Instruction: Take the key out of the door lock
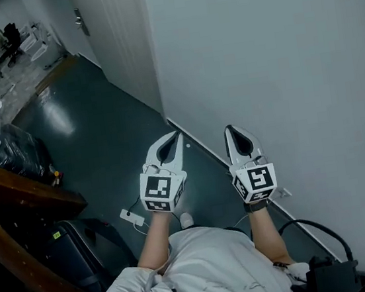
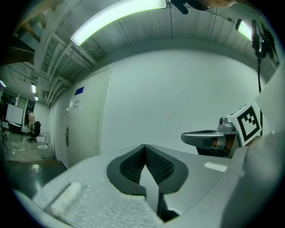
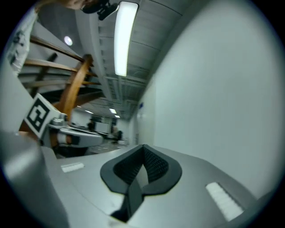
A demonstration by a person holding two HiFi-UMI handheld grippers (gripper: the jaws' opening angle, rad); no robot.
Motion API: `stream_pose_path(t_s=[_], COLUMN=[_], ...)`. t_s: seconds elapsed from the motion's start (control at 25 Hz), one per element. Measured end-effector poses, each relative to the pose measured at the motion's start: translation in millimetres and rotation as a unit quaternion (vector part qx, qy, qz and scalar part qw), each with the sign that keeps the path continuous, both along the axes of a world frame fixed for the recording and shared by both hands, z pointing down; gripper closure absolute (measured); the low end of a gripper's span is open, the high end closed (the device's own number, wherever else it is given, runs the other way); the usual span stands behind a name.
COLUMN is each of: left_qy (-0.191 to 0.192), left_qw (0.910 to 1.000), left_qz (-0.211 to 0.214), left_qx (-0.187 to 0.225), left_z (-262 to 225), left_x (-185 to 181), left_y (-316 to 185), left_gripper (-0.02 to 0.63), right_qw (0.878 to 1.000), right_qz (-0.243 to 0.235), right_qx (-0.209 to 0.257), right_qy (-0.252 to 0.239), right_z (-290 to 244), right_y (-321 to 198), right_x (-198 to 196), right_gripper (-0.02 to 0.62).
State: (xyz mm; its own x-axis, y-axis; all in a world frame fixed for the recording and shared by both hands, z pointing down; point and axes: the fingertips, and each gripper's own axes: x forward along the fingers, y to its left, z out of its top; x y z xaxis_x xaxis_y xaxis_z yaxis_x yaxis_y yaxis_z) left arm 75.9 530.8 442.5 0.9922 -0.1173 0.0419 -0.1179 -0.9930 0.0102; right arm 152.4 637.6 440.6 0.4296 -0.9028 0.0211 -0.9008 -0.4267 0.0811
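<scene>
Both grippers are held side by side in front of the person, tips toward a plain white wall (image 1: 272, 63). My left gripper (image 1: 177, 136) has its jaws closed together with nothing between them; its ribbed pads meet at the tip (image 2: 145, 148). My right gripper (image 1: 228, 130) is shut and empty too (image 3: 143, 147). Each gripper shows in the other's view: the right gripper (image 2: 209, 139) and the left gripper (image 3: 67, 133). A white door (image 1: 111, 38) with a dark handle (image 1: 78, 19) stands further down the corridor, far from both grippers. No key can be made out.
The dark glossy floor (image 1: 93, 127) runs along the wall's baseboard. A white power strip (image 1: 132, 217) lies near the person's feet. A wooden railing (image 1: 28, 189), black bags (image 1: 6, 152) and a dark case (image 1: 83, 252) are at the left. Black cable and gear (image 1: 329, 269) sit at the bottom right.
</scene>
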Motion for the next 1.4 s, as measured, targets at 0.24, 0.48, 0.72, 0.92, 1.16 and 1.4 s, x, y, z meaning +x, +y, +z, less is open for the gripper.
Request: stream_pose_path(t_s=[0.24,0.48,0.72,0.92,1.16,1.4], left_qy=[-0.007,-0.019,-0.032,-0.026,-0.066,-0.073], left_qw=[0.9921,0.9638,0.9423,0.9347,0.921,0.9152], left_qz=[-0.125,-0.266,-0.333,-0.354,-0.374,-0.392], left_qx=[-0.006,-0.007,0.008,0.013,0.084,0.06], left_z=[9,19,30,19,13,29], left_x=[-89,-159,-176,-147,-97,-77], left_y=[-83,-140,-188,-228,-281,-306], left_gripper=[0.601,0.603,0.601,0.601,0.603,0.603], right_qw=[0.982,0.962,0.935,0.917,0.915,0.914], right_qz=[-0.186,-0.273,-0.352,-0.399,-0.404,-0.403], right_qx=[-0.021,-0.033,-0.027,-0.015,-0.001,-0.03], right_qy=[-0.014,-0.012,-0.017,-0.007,0.003,-0.028], right_z=[14,25,33,25,10,37], right_y=[-115,-177,-248,-305,-358,-399], right_x=[-94,-138,-153,-139,-76,-36], right_gripper=[0.589,0.589,0.589,0.589,0.589,0.589])
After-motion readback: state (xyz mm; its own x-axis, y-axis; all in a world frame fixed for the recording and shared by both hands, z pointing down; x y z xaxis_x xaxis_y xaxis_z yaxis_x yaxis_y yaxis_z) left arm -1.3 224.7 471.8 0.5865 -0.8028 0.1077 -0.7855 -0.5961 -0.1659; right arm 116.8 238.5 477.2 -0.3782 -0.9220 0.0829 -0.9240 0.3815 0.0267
